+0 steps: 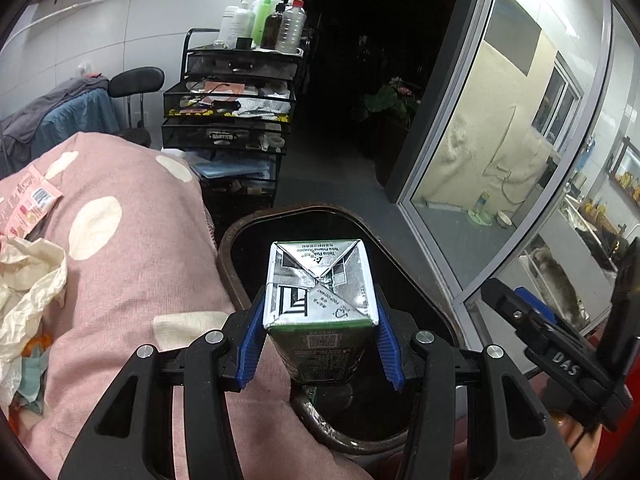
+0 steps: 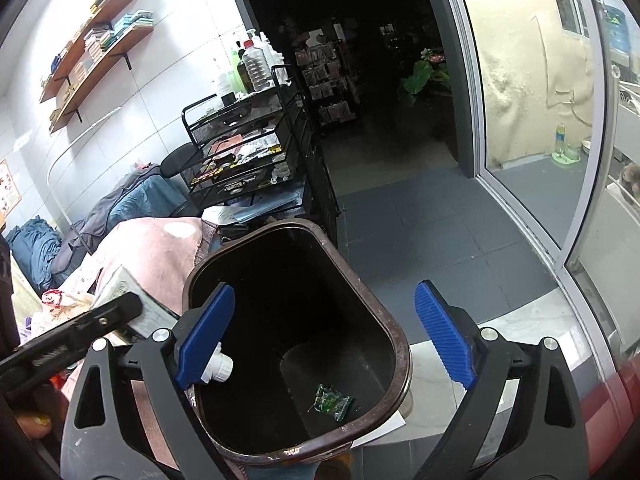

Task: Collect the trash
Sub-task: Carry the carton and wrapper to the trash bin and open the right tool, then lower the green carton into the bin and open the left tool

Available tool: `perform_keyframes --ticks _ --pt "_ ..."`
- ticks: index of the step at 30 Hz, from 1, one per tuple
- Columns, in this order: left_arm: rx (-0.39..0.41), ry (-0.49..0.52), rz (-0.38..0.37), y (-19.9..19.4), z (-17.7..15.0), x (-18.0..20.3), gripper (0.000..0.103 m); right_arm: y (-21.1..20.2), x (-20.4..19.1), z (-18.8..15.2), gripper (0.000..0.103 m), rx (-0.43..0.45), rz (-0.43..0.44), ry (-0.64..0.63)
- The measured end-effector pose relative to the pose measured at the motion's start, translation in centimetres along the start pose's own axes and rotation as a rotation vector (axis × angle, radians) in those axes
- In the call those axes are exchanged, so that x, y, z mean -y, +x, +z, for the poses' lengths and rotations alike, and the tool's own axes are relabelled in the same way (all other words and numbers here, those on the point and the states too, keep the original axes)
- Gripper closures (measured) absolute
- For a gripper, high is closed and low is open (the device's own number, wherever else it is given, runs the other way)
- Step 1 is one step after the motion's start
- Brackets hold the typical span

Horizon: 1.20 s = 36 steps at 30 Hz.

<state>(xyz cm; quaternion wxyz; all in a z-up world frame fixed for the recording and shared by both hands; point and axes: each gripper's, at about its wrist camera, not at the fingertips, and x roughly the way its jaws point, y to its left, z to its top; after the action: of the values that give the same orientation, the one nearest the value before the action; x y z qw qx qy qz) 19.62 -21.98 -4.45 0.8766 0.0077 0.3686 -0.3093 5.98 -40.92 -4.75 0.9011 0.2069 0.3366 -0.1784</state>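
Observation:
My left gripper (image 1: 320, 320) is shut on a green and silver drink carton (image 1: 320, 280), its blue pads pressing both sides. The carton hangs over the near rim of a brown trash bin (image 1: 240, 236) with a dark inside. My right gripper (image 2: 324, 332) stands open above the same bin (image 2: 400, 344), with nothing between its pads. A small white plastic cap (image 2: 218, 366) sits against the lower edge of its left finger; I cannot tell whether it sticks there or falls. A green wrapper (image 2: 330, 398) lies on the bin's bottom. The right gripper (image 1: 552, 340) also shows at the left view's right edge.
A pink dotted blanket (image 1: 132, 240) lies left of the bin, with crumpled paper (image 1: 28, 280) and a pink wrapper (image 1: 28, 200) on it. A black mesh cart (image 1: 232, 112) with bottles stands behind. A glass door (image 1: 500, 140) is on the right, grey floor tiles (image 2: 440, 232) beyond the bin.

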Motion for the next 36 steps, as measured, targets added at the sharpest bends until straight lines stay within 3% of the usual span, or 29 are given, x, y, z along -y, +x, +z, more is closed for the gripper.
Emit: perform_keyframes --ticks 14,23,36 --pt "0.024 0.042 -0.026 1.1 1.7 2.9 0.055 -0.6 0.8 0.4 0.012 0.020 -0.007 0.019" --pt "-0.073 0.029 -0.036 4.3 1.1 3.5 0.055 -0.3 0.9 0.4 0.011 0.001 -0.007 0.015" --pt "-0.139 0.041 -0.052 5.7 0.5 3.7 0.054 -0.3 0.8 0.8 0.009 -0.001 -0.022 0.008"
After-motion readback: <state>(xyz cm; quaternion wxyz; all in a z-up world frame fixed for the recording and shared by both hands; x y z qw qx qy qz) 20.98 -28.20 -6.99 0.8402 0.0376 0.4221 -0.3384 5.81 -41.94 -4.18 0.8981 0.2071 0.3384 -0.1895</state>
